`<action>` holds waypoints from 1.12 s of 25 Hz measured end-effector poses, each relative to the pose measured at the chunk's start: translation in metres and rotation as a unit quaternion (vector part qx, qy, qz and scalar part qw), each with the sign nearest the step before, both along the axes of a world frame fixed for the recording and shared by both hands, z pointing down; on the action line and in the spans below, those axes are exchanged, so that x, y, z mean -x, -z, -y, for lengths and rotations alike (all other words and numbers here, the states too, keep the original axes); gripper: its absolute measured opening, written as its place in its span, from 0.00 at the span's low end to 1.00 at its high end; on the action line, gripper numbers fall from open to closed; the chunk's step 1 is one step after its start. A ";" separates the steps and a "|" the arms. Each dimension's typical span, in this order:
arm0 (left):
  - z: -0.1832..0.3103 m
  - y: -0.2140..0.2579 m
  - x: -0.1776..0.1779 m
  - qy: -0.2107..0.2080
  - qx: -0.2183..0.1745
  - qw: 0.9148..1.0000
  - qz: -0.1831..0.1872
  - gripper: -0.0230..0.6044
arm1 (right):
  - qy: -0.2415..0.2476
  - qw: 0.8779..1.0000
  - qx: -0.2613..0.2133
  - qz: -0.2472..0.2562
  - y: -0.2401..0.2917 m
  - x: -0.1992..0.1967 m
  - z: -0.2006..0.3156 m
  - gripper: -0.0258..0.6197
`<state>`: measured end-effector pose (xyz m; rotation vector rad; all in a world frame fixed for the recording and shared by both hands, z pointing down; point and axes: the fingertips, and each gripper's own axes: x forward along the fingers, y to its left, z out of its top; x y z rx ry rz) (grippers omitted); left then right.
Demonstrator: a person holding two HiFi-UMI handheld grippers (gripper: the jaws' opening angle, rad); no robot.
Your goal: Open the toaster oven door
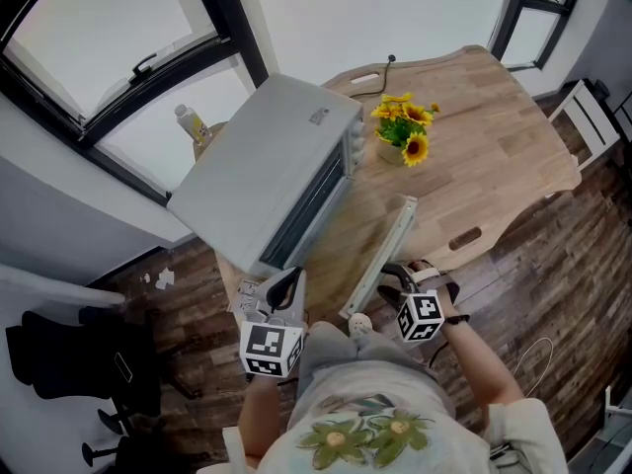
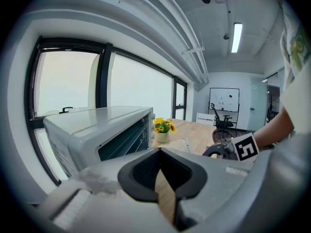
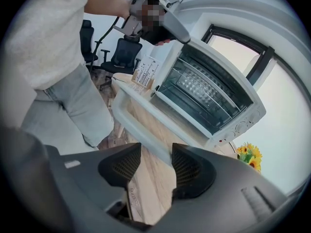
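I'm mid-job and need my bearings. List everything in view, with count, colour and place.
Toaster oven: one, silver-grey, on the table's window-side end.
Oven door: one, white-framed, swung down open over the table.
Rack: one, metal, inside the oven.
Flowers: one bunch in a small pot, yellow, beside the oven's knob end.
Table: one, light wood.
Bottle: one, pale with a yellow label, behind the oven by the window.
Office chair: at least one, black, on the floor at the left.
Chair: one, white, at the table's far right.
Left tool: one, grey, jaws together, near the oven's front corner.
Right tool: one, grey, jaws apart, at the door's handle edge.
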<state>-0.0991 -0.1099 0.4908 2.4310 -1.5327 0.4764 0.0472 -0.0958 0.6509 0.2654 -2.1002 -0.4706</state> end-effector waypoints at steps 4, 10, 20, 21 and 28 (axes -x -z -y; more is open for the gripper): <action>0.000 -0.002 -0.003 -0.003 0.003 1.000 0.002 0.04 | 0.001 1.000 -0.002 0.007 -0.005 -0.001 -0.001 0.35; -0.001 -0.006 -0.009 -0.009 0.009 1.000 0.008 0.04 | 0.000 1.000 -0.008 0.019 -0.010 -0.002 -0.002 0.35; -0.009 -0.011 -0.016 -0.019 0.020 0.999 0.022 0.04 | -0.003 0.999 -0.022 0.039 -0.021 -0.005 -0.003 0.35; -0.009 -0.012 -0.016 -0.019 0.021 0.999 0.023 0.04 | -0.003 0.999 -0.023 0.040 -0.022 -0.005 -0.003 0.35; -0.013 -0.016 -0.017 -0.023 0.027 0.999 0.026 0.04 | -0.007 0.999 -0.026 0.046 -0.028 -0.005 -0.004 0.35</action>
